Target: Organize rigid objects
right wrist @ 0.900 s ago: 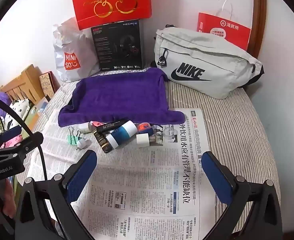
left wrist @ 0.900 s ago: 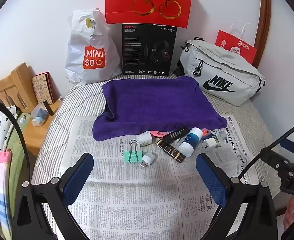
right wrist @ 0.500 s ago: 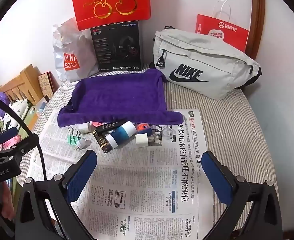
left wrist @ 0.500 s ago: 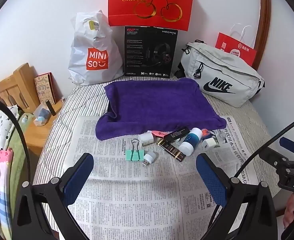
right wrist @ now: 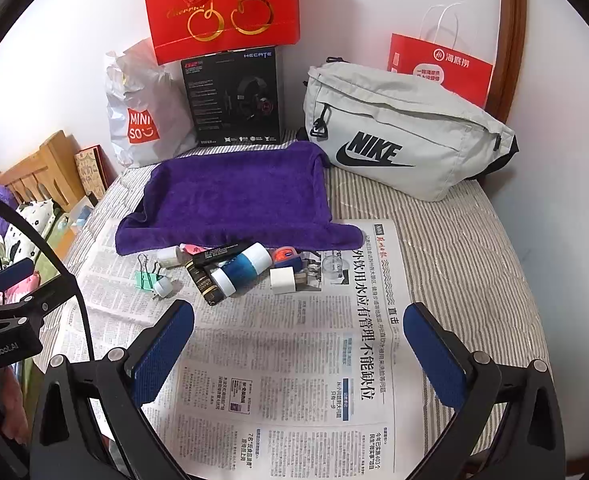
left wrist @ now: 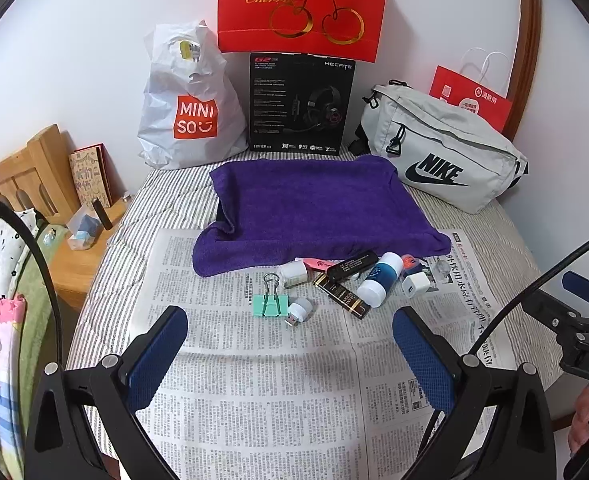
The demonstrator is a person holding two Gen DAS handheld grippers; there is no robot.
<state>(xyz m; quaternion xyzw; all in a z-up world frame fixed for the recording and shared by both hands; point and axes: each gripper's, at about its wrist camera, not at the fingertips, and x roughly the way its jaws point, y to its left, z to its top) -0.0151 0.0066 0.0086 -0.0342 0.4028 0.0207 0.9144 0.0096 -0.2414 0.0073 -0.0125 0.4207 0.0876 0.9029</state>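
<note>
Small rigid objects lie in a cluster on the newspaper (left wrist: 254,380) just in front of a purple towel (left wrist: 314,204): a green binder clip (left wrist: 270,305), a small white USB light (left wrist: 299,310), a white jar (left wrist: 293,273), a black stick (left wrist: 352,266), a black-and-gold bar (left wrist: 341,295), a blue-and-white bottle (left wrist: 379,285) and a white charger cube (left wrist: 415,284). The bottle (right wrist: 240,268) and cube (right wrist: 282,280) also show in the right wrist view. My left gripper (left wrist: 290,344) is open and empty, short of the cluster. My right gripper (right wrist: 298,340) is open and empty, nearer than the cluster.
At the back stand a Miniso bag (left wrist: 188,108), a black headset box (left wrist: 301,104), a red cherry bag (left wrist: 302,4), a grey Nike bag (left wrist: 442,156) and a red paper bag (left wrist: 470,98). A wooden bedside stand (left wrist: 74,248) is at left.
Both grippers have drawn back and shifted slightly; the scene sits a little lower and farther in the left view. The objects have not moved. Both stay open.
</note>
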